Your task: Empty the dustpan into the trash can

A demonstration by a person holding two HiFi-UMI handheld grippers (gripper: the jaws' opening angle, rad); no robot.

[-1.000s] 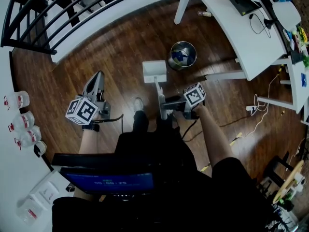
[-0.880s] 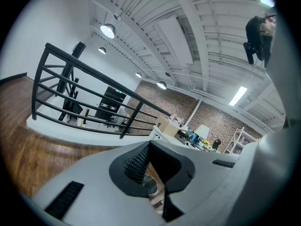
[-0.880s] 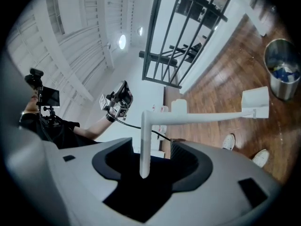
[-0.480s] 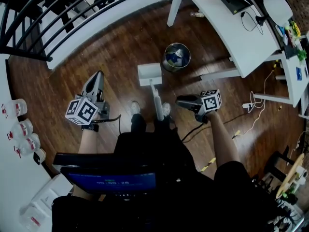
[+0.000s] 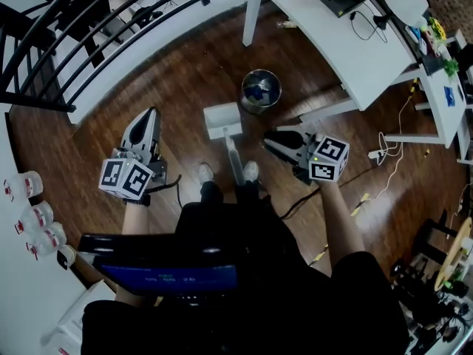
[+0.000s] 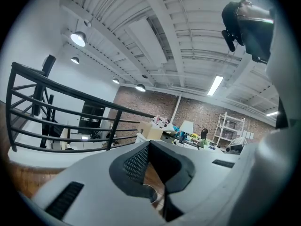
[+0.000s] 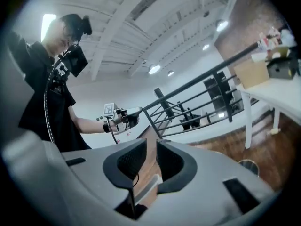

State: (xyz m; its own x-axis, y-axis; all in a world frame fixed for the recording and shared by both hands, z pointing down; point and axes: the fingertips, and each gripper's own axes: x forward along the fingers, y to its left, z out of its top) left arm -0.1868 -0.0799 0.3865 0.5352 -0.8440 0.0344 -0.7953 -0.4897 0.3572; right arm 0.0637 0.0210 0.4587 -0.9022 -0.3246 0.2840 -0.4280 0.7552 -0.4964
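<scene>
The white dustpan [image 5: 222, 120] sits on the wooden floor, its long handle [image 5: 234, 161] running back toward the person's shoes. Just beyond it stands the round metal trash can [image 5: 260, 90], with blue and dark scraps inside. My right gripper [image 5: 267, 136] hovers right of the handle, apart from it. Its jaws are closing, with a narrow gap and nothing between them [image 7: 151, 147]. The handle [image 7: 149, 186] shows below through that gap. My left gripper [image 5: 151, 114] is held out at the left, shut and empty [image 6: 149, 147].
A white desk [image 5: 347, 43] with a box and cables stands at the right, its legs near the trash can. A black railing [image 5: 111, 21] runs along the far left. Cables and a power strip [image 5: 384, 156] lie on the floor at the right.
My right gripper let go of the dustpan handle, swung right and upward, rolled over, and its jaws narrowed. The dustpan stays on the floor. My left gripper rose a little.
</scene>
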